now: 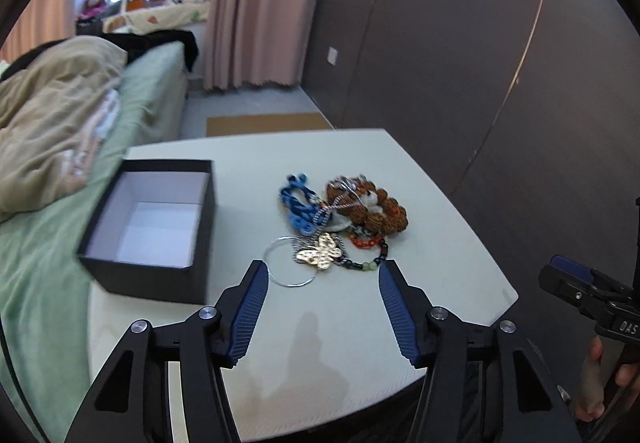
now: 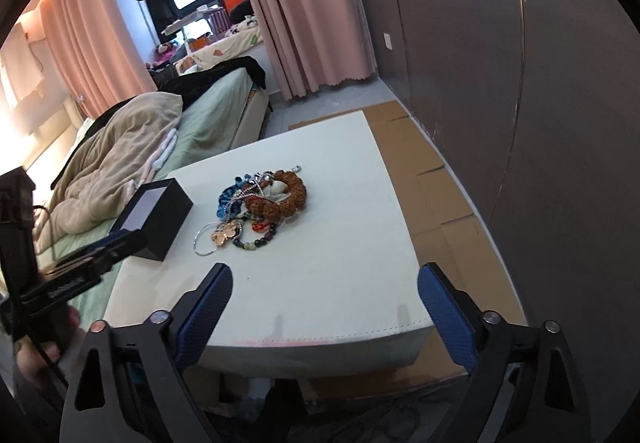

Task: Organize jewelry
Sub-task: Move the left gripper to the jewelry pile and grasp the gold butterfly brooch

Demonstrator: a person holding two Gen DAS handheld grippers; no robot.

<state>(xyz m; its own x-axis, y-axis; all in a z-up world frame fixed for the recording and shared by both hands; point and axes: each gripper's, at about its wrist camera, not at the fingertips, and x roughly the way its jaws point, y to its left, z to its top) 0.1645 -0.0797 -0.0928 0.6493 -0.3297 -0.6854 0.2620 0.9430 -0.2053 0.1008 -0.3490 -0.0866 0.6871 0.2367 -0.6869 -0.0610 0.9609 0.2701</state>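
The jewelry pile (image 1: 340, 227) lay in a tangle near the middle of the pale table (image 1: 440, 243), well apart from every edge, and the open black box (image 1: 152, 231) stood just to its left with its white inside bare, so nothing had yet been sorted into it. The left gripper (image 1: 322, 275) hung low over the near part of the table with its jaws spread wide and nothing between them, its fingertips on either side of the thin silver hoop (image 1: 290, 263) and the gold butterfly pendant (image 1: 320, 255) at the pile's near edge; that placing suggested a first pick from the loose near pieces, not the knotted heap behind. The right gripper (image 2: 324, 283) waited farther back, beyond the near table edge, also wide and empty (probably kept clear so the left had room). Farther into the pile sat a brown beaded bracelet (image 1: 384, 211) and a blue chain (image 1: 298, 203), with a silver chain seemingly draped across both, though motion blur made the overlaps uncertain. The box sat close, likely to keep each carry short.
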